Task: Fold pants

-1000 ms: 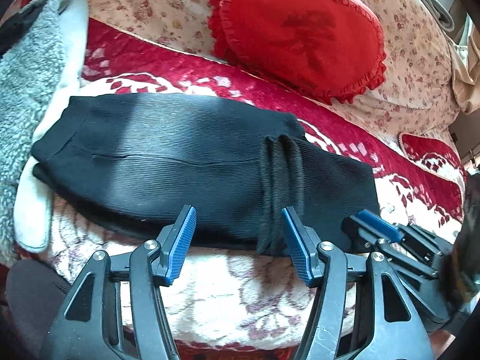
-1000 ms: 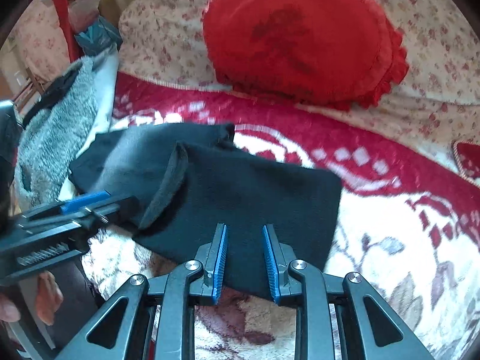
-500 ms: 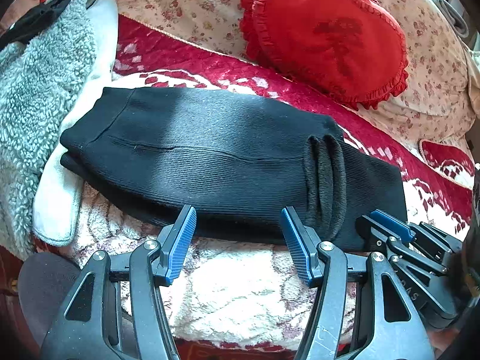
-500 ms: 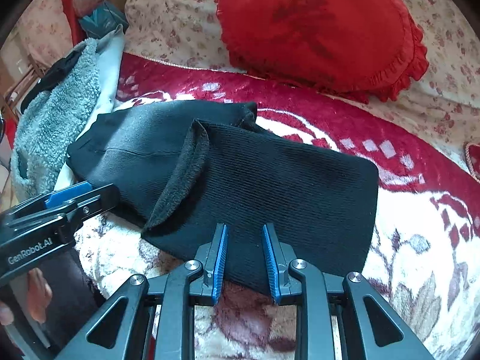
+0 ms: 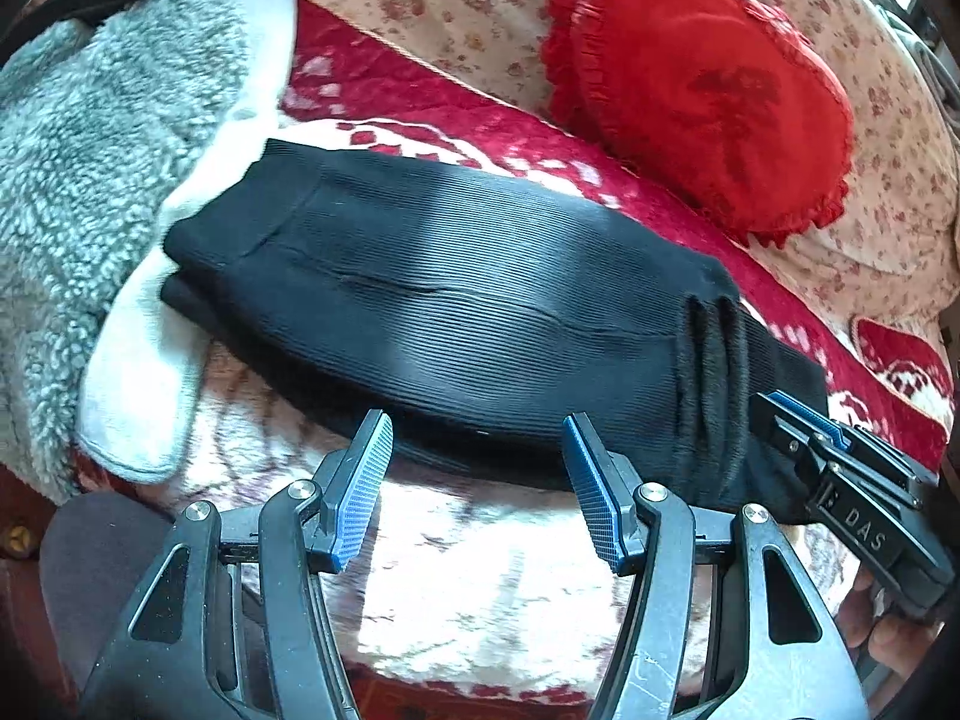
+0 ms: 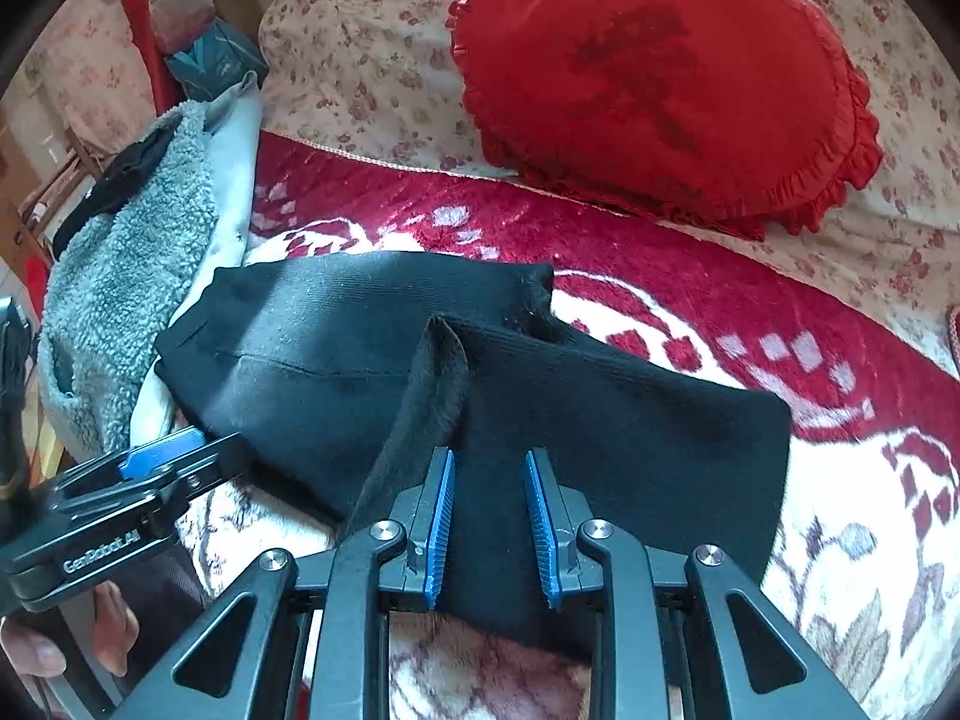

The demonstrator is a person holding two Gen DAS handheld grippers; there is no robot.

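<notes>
1. Firstly, at the far left lies a grey fleecy garment [image 5: 90, 138] with a pale white lining [image 5: 150, 372], and the left end of the black pants [image 5: 468, 300] rests on this lining
2. Next, the pants are folded into a long flat bundle on the red and cream floral blanket [image 5: 480, 570], and they stretch from the fleecy garment toward the right
3. Then, the left gripper [image 5: 477, 471] hovers at the near edge of the pants, its blue pads [image 5: 360, 492] stand about half apart, and no cloth is between them
4. Further right, a thick fuzzy cuff [image 6: 438, 384] stands up as a ridge across the bundle, and the layer beyond it lies flat
5. After that, the right gripper [image 6: 489, 516] is over the near edge of this right part; its jaws are narrowly apart with black cloth seen in the gap, but I cannot tell whether the pads really pinch it
6. Lastly, behind the pants a red heart-shaped cushion [image 6: 660, 84] with a frilled edge leans on the floral backrest [image 6: 360, 60], well apart from the pants
</notes>
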